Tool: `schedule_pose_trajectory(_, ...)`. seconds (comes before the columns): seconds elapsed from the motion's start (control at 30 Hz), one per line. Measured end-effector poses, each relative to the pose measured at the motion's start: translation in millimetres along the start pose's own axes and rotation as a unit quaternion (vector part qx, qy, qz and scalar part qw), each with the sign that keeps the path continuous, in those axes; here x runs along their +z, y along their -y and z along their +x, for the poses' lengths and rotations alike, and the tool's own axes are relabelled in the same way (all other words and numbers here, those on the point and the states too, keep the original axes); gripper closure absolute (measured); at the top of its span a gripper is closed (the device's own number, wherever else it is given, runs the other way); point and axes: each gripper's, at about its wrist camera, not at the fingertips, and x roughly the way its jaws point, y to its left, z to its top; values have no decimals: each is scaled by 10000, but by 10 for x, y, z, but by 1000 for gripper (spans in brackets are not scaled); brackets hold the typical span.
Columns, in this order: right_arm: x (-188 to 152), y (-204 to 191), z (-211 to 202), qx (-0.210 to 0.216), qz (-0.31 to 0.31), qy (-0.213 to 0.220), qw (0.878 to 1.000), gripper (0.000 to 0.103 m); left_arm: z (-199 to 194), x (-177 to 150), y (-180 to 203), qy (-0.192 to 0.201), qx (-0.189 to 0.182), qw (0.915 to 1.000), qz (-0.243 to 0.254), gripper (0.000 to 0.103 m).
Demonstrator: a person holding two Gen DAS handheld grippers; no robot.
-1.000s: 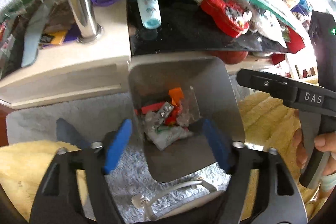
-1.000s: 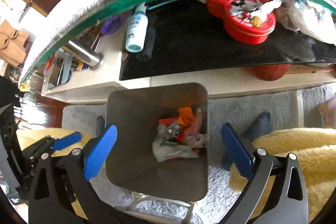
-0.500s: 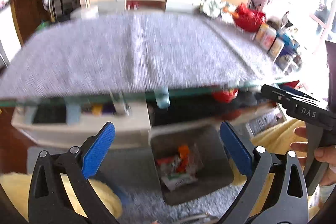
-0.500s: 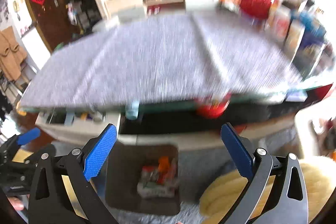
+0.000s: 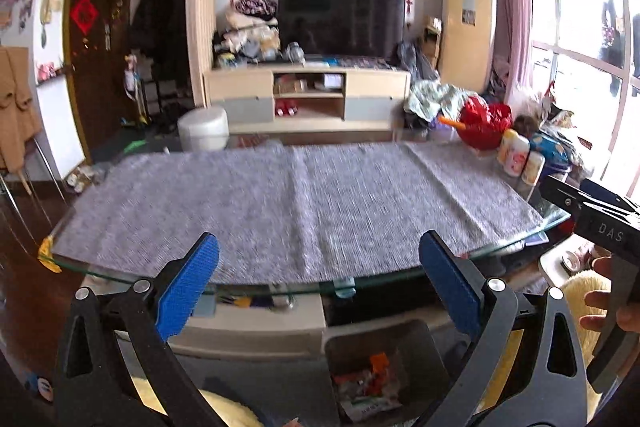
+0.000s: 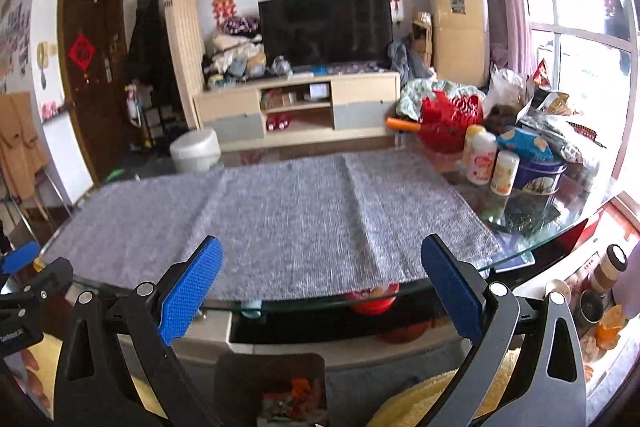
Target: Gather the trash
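A grey square bin [image 5: 348,343] stands on the floor in front of the glass table and holds crumpled wrappers and orange scraps [image 5: 368,387]. It also shows at the bottom of the right wrist view [image 6: 240,371] with the trash [image 6: 292,399] inside. My left gripper [image 5: 318,285] is open and empty, raised above the bin and level with the table edge. My right gripper [image 6: 320,287] is open and empty at the same height. The right gripper's body shows at the right of the left wrist view [image 5: 600,227].
A glass table [image 5: 552,223] covered by a grey mat [image 5: 300,203] fills the middle. Bottles [image 6: 486,163], a blue tin [image 6: 536,175] and a red basket [image 6: 452,123] crowd its right end. A TV stand [image 5: 308,99] is behind. Yellow fluffy cushions [image 6: 420,403] lie beside the bin.
Both grippers have lifted and tilted up from looking down into the bin to facing across the table top. Both stay open and empty.
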Motion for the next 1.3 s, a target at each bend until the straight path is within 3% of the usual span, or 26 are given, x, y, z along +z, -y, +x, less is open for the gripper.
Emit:
schedule_pose_trajectory(0.23, 65, -39, -212, 0, -63, 330, 9994, 3, -149, 55, 21, 187, 62, 9998, 42, 8)
schedule_pose_trajectory(1.3, 89, -78, -374, -5, 56, 432, 9990, 3, -366, 110, 2, 348, 78, 9994, 41, 8)
